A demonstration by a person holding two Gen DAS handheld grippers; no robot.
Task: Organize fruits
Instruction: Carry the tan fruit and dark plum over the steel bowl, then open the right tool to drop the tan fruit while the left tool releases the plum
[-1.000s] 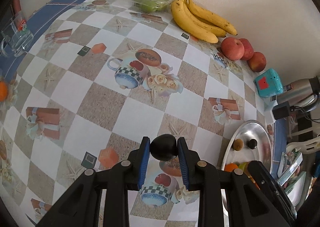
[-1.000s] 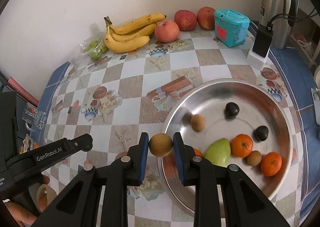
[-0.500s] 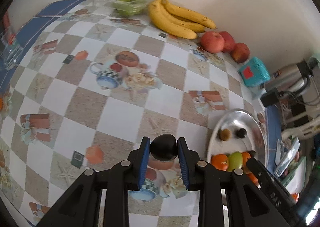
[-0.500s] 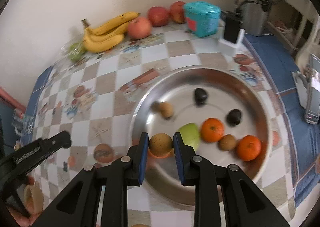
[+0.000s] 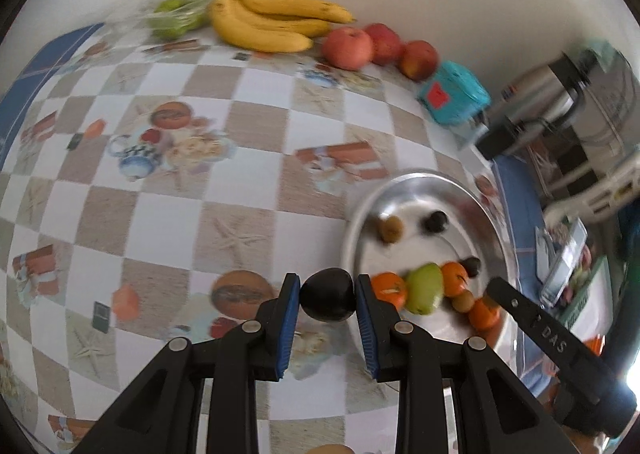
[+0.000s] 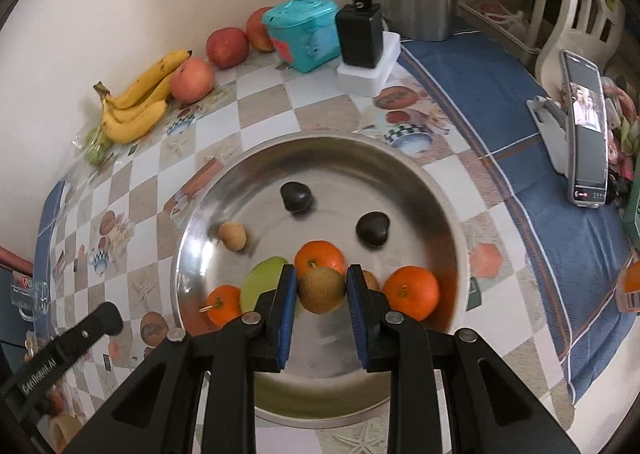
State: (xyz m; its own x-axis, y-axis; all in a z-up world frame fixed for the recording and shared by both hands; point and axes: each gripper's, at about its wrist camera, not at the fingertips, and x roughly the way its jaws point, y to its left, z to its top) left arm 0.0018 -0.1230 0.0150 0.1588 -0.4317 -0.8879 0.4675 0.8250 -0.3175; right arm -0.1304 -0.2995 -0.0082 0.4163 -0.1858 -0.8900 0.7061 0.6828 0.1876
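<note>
The right gripper (image 6: 321, 290) is clamped on a brown round fruit (image 6: 322, 289), held over the near side of the steel bowl (image 6: 436, 190). The left gripper (image 5: 328, 296) pinches a dark fruit (image 5: 328, 300) above the checkered worktop (image 5: 192, 190), just left of the bowl's rim. Inside the bowl: three oranges (image 6: 412, 291), a green pear-like fruit (image 6: 260, 282), two dark fruits (image 6: 296, 196) and a small brown fruit (image 6: 233, 236). Further back along the wall sit bananas (image 6: 134, 108), three apples (image 6: 192, 79) and a teal box (image 6: 304, 34).
</note>
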